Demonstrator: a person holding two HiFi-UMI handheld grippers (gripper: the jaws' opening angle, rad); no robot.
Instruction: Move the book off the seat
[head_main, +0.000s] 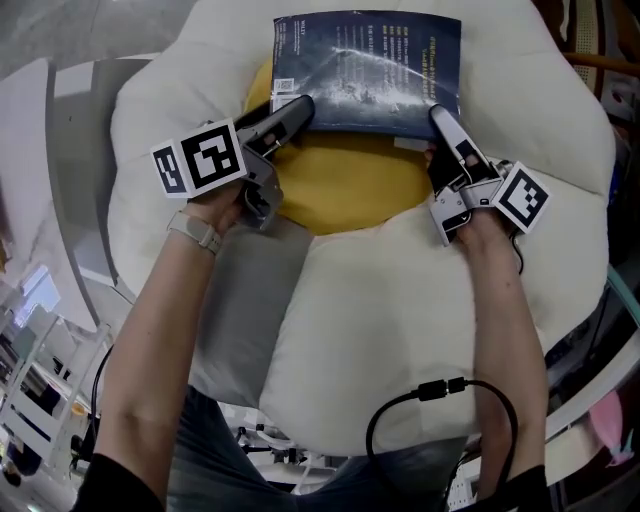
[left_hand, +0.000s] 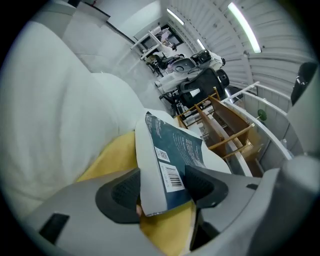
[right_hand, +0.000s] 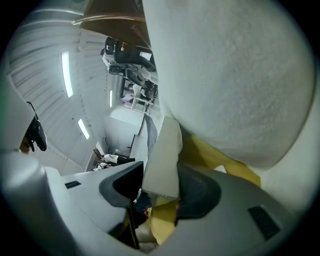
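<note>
The left gripper is clamping the near left corner of the dark blue paperback book. In the left gripper view, the jaws are standing partly closed, with one pad pressing on the printed cover beside the barcode and the other pad on the pale underside of the book.

The right gripper is clamping the near right corner. In the right gripper view, its jaws are standing about half open across the thickness of the book, with both pads bearing on it.

The book is lying across the far part of the white plush petal-shaped seat, and its near edge is overhanging the round yellow centre cushion. The near edge appears to be raised clear of the cushion. Whether the far edge is touching the seat cannot be determined from these views.
</note>
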